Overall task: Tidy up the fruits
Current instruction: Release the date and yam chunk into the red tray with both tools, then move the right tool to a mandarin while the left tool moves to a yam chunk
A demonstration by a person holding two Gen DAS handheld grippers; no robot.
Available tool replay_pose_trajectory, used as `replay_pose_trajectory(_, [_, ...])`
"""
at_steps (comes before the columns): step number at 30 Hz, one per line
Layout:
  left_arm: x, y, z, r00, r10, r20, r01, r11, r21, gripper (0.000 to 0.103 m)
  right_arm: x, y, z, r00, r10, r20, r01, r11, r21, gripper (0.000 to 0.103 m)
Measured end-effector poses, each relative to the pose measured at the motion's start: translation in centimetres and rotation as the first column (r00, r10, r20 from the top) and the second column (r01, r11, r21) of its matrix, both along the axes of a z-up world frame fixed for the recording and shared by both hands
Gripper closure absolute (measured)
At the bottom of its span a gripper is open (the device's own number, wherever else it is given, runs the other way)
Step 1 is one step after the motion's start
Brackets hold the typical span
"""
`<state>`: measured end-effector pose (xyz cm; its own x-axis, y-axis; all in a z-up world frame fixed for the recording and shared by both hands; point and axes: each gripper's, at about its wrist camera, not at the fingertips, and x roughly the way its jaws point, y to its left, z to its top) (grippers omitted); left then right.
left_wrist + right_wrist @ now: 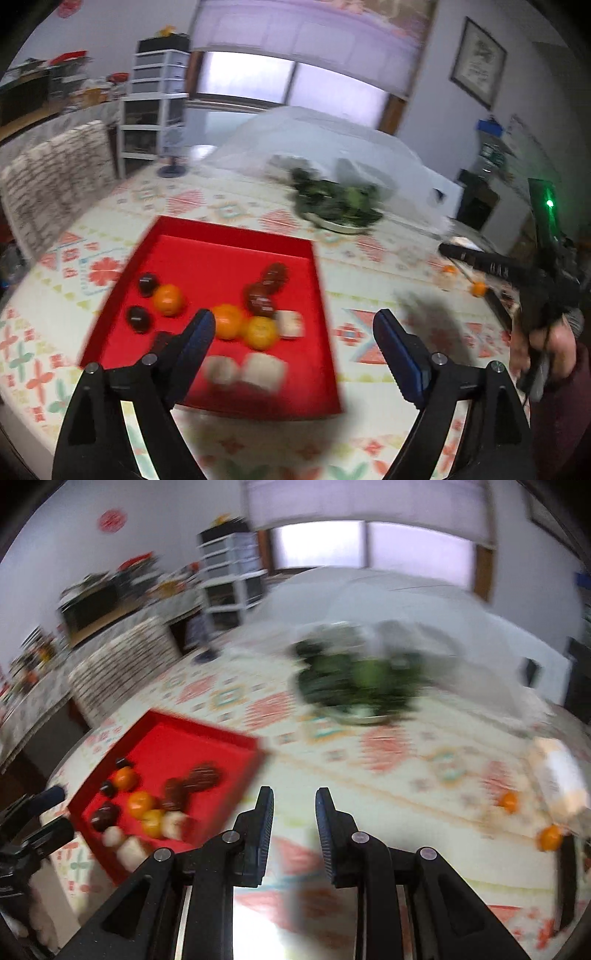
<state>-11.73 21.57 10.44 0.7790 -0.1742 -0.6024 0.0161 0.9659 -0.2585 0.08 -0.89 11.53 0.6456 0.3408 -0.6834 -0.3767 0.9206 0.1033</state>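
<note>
Oranges (550, 837) at four o'clock remain outside the red tray (207, 738); the right gripper (294, 834), part-spread and empty, should be widened; the left gripper (294, 338) is released.

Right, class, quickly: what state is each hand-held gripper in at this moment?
Left hand-held gripper: wide open, holding nothing, above the red tray.
Right hand-held gripper: open with a narrower gap, holding nothing, over the tablecloth.

Cloth: patterned tablecloth (229, 206) covers the counter.
Greens: plate of dark leafy greens (338, 206), far centre.
Storage: white drawer unit (157, 99), far left.
Wall: framed picture (478, 62), far right.
</note>
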Motion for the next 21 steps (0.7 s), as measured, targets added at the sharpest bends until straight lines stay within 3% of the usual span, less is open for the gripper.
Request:
replay_pose_trajectory(4, [0.9,-2.5,-0.2,0.999,-0.047,-0.017,0.047,0.999,-0.005,0.016,2.0,-8.8,1.1,0.980,-0.196,0.011,0.196,0.980,0.011,0.076])
replay_pose_trajectory(7, [1.7,-4.1,-0.7,0.997,-0.073,-0.033,0.073,0.997,0.000,0.016,4.4,-13.1,0.0,0.959,-0.282,-0.032,0.283,0.959,0.011,0.076])
replay_pose_trajectory(19, [3.9,-7.4,-2.4,0.989,-0.117,-0.093,0.122,0.991,0.048,0.016,14.2,-17.0,-8.6,0.890,-0.405,-0.211,0.404,0.913,-0.048,0.076])
replay_pose_trajectory(21, [4.0,-7.5,-2.5,0.988,-0.119,-0.095,0.124,0.991,0.051,0.016,14.7,-17.2,-9.1,0.885,-0.403,-0.231,0.412,0.911,-0.014,0.075])
